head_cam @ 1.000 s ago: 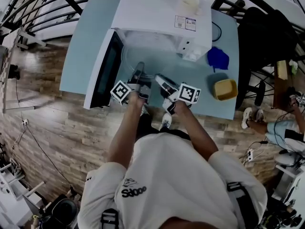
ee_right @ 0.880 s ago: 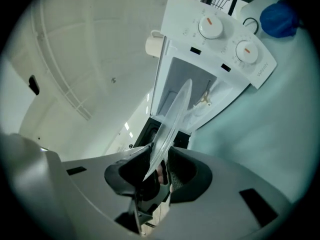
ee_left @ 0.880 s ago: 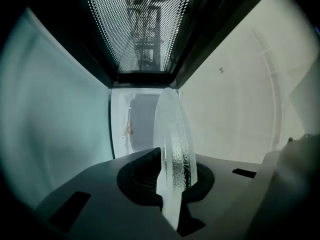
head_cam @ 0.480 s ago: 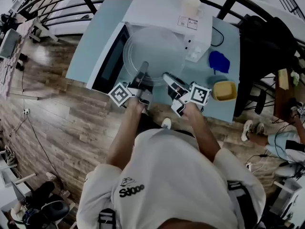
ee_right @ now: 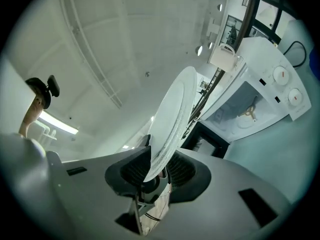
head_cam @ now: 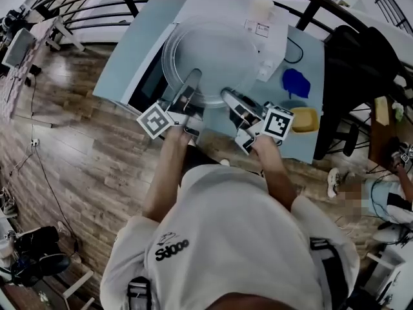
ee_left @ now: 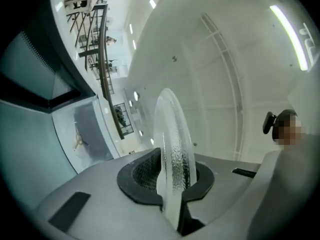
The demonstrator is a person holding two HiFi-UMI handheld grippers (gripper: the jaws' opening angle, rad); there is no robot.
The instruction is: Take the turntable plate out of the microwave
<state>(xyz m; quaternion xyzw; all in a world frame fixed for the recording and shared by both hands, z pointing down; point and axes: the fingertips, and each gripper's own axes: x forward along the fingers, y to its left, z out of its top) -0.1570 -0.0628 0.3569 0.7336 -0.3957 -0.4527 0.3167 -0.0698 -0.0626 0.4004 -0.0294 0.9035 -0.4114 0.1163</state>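
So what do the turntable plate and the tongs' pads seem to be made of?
Turntable plate: likely clear glass, glossy, pebbled near the rim; light shows through it. Left tongs pads: dark, matte, finely ribbed, probably rubber.

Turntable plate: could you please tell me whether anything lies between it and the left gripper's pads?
Nothing: the left gripper view shows the left gripper clamped directly on the turntable plate.
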